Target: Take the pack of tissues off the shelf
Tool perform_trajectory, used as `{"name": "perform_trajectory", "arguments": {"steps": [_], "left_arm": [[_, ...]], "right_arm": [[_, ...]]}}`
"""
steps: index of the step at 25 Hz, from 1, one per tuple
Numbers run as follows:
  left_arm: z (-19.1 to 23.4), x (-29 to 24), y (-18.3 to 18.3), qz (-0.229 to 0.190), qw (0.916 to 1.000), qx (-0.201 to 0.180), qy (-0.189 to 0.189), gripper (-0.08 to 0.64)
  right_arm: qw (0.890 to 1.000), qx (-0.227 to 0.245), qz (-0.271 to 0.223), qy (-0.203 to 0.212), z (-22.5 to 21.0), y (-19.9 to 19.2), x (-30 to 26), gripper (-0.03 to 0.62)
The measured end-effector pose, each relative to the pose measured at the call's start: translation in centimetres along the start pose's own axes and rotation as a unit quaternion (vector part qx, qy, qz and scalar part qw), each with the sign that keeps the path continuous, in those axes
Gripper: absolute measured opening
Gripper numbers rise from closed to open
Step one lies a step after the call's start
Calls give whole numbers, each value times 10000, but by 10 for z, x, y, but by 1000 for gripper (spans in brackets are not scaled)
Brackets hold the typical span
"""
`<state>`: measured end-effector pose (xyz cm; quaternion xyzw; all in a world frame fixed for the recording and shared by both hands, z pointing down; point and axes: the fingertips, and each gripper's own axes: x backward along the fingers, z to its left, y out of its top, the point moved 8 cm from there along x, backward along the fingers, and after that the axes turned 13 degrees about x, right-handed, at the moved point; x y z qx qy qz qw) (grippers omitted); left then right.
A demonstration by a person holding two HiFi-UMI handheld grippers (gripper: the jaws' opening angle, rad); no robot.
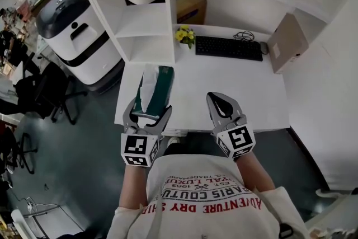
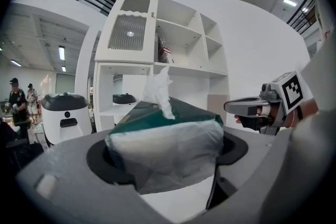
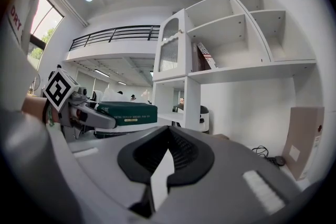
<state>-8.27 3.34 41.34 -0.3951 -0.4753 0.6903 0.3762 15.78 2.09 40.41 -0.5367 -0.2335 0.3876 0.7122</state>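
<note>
Head view: the left gripper (image 1: 150, 113) has its jaws wide and clamped on the near end of the pack of tissues (image 1: 158, 87). The pack is off the shelf (image 1: 146, 25), over the left part of the white desk (image 1: 224, 78), with one tissue sticking up. Just right of it, the right gripper (image 1: 219, 101) has its jaws together, holding nothing.

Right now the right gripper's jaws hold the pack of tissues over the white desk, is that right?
No. It is the left gripper whose jaws hold the pack of tissues over the white desk; the left gripper view shows it between them. The right gripper carries nothing.
</note>
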Motion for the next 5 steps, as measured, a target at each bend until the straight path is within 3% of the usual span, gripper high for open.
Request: {"name": "perform_trajectory", "arguments": {"steps": [5], "left_arm": [[-4,0,1,-50,10000,40,-39,434]], "right_arm": [[10000,-18,38,3,-1,-2,4,0]]}}
